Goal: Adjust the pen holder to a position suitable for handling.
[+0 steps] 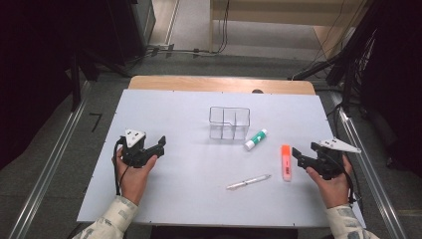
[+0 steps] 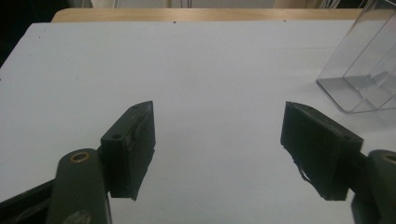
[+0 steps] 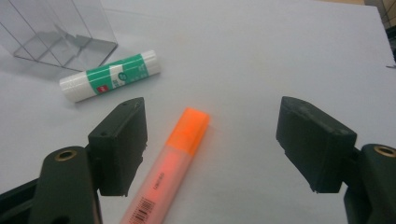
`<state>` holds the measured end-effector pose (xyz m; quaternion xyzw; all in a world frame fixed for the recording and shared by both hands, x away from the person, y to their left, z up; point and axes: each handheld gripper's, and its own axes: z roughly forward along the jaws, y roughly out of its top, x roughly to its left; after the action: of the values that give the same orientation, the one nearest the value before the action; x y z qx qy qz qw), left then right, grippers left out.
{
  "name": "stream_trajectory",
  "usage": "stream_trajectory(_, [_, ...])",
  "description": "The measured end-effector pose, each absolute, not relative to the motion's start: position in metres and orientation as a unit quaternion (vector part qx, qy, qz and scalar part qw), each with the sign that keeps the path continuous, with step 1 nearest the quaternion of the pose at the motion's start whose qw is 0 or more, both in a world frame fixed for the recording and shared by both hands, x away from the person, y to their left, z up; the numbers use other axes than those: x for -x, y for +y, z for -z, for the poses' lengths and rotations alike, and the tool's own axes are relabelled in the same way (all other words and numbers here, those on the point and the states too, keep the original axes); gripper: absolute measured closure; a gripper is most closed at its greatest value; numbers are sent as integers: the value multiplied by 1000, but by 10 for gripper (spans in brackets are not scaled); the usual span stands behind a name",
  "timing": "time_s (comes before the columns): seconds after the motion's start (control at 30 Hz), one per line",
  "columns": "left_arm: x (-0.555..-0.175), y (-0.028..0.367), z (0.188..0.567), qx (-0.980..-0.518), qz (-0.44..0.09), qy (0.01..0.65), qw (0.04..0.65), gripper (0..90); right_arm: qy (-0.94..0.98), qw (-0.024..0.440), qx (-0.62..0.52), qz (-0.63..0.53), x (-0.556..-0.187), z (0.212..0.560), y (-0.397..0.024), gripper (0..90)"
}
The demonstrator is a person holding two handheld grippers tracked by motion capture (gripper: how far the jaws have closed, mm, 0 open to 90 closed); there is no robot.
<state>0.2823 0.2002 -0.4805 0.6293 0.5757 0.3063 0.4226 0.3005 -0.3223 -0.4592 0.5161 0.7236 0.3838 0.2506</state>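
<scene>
While both hands sat low on the tabletop [image 1: 164,199], high view had the left claw [image 1: 160,143] and right claw [image 1: 297,153] wide open, empty; orange highlighter [image 1: 285,162] lay just beside the right one, pen [image 1: 248,181] & glue stick [image 1: 256,139] near, clear organizer [image 1: 229,123] behind.

Left gripper view: claw [image 2: 219,140] gaped over bare white, organizer [image 2: 364,70] off to the side.

Right gripper view: highlighter [image 3: 173,163] lay nearer one jaw. Best approach, imo: center it btwn the pads, drop straight, squeeze mid-barrel.
</scene>
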Motion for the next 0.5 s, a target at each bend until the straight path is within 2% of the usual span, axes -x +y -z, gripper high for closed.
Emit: stream_trajectory(0.5, [-285,199,484,-630,-311,576,418,249,720,248,-523,-383,-301,461,-327,237])
